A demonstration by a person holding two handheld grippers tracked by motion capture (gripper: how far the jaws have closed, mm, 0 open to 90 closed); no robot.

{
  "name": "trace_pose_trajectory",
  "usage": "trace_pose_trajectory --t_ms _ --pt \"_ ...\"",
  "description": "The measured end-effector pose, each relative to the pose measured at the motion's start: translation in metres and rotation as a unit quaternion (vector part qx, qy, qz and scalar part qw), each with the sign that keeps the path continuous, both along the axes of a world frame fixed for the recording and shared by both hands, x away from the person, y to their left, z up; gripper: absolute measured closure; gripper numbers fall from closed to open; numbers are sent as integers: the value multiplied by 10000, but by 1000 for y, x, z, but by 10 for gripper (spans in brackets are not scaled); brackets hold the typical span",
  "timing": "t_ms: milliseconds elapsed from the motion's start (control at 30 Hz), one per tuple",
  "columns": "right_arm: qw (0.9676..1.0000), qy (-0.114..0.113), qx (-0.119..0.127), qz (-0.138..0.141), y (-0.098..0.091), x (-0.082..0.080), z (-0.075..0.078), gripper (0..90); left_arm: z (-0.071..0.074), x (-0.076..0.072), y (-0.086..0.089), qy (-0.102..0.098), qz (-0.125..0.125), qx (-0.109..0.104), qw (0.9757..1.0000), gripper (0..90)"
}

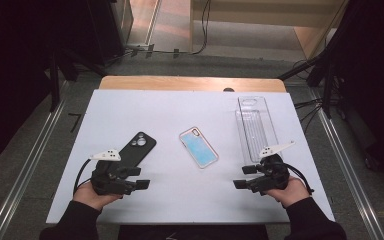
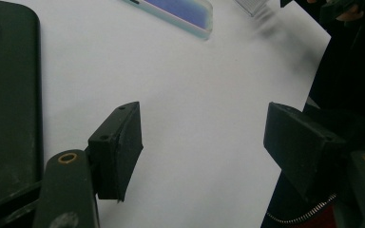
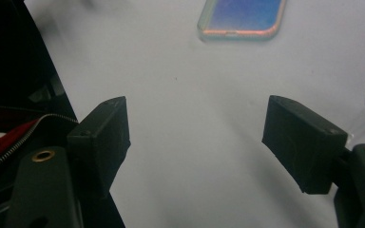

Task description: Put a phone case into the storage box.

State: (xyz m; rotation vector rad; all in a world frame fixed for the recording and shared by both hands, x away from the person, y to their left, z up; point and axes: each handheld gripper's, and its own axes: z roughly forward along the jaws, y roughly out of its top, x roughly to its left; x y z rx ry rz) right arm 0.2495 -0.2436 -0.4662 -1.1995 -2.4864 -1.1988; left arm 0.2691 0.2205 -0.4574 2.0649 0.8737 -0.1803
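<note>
High view: three cases lie spread along the white worktop [image 1: 130, 107], each reachable; left gripper [image 1: 141, 184] by the black case [image 1: 137, 148] and right gripper [image 1: 240, 183] by the clear case [image 1: 256, 127] gape empty (iridescent case [image 1: 199, 147] mid-worktop).

The white desk [image 1: 190, 195] lies bare between the left hand-held gripper [image 1: 142, 184] and the right hand-held gripper [image 1: 241, 184], an open lane. At 12 o'clock from that gap lies the phone [image 1: 199, 147], flat and low. The black phone case [image 1: 136, 148] sits at 1 o'clock just beside the left one; the clear phone case [image 1: 256, 127] at 12 o'clock from the right.
</note>
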Motion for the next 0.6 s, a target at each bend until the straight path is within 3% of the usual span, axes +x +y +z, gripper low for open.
trace_pose_trajectory --t_ms 267,600 --pt "9996 -229 170 -21 25 14 17 171 0 0 0 -2 27 25 10000 293" --pt "9988 -391 -61 -301 54 41 30 145 0 0 1 12 38 15 10000 293"
